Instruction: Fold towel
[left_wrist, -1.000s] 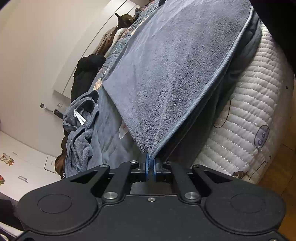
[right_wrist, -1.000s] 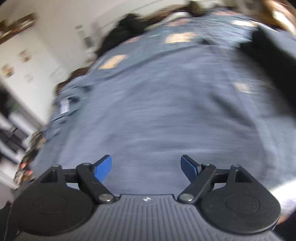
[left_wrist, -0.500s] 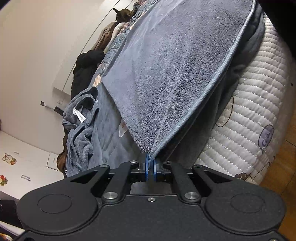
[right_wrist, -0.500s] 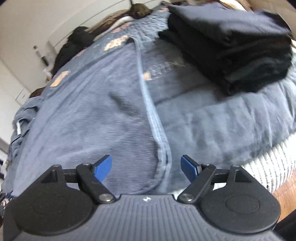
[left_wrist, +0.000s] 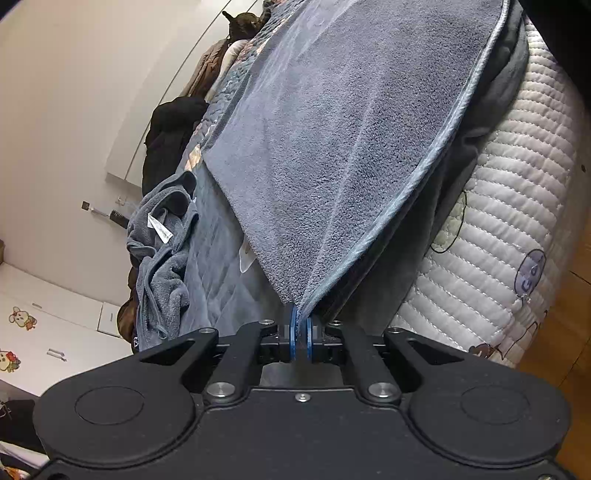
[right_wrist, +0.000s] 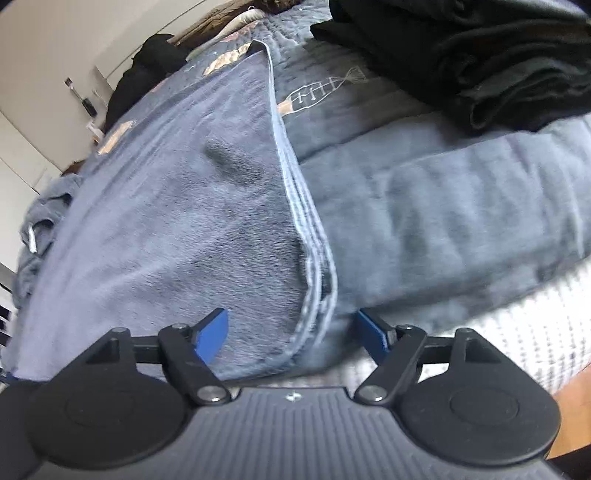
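A grey-blue towel (left_wrist: 351, 140) with a pale hemmed edge lies spread over a bed. My left gripper (left_wrist: 301, 325) is shut on one near corner, and the cloth stretches taut away from it. In the right wrist view the same towel (right_wrist: 177, 221) fills the left half, its light hem (right_wrist: 295, 192) running down toward me. My right gripper (right_wrist: 291, 332) stands open, blue fingers wide apart, with the doubled hem and near corner between them and untouched.
A crumpled grey towel (left_wrist: 162, 251) with a white tag lies at the left of the bed. Folded black clothes (right_wrist: 461, 55) sit at the right. A white quilted mattress side (left_wrist: 498, 221) and wooden floor (left_wrist: 565, 321) are on the right, a dark coat (left_wrist: 166, 147) by the wall.
My right gripper has swung right and closer, from over the towel's middle to its hemmed near corner, staying open. The left gripper has kept its hold, shifting slightly.
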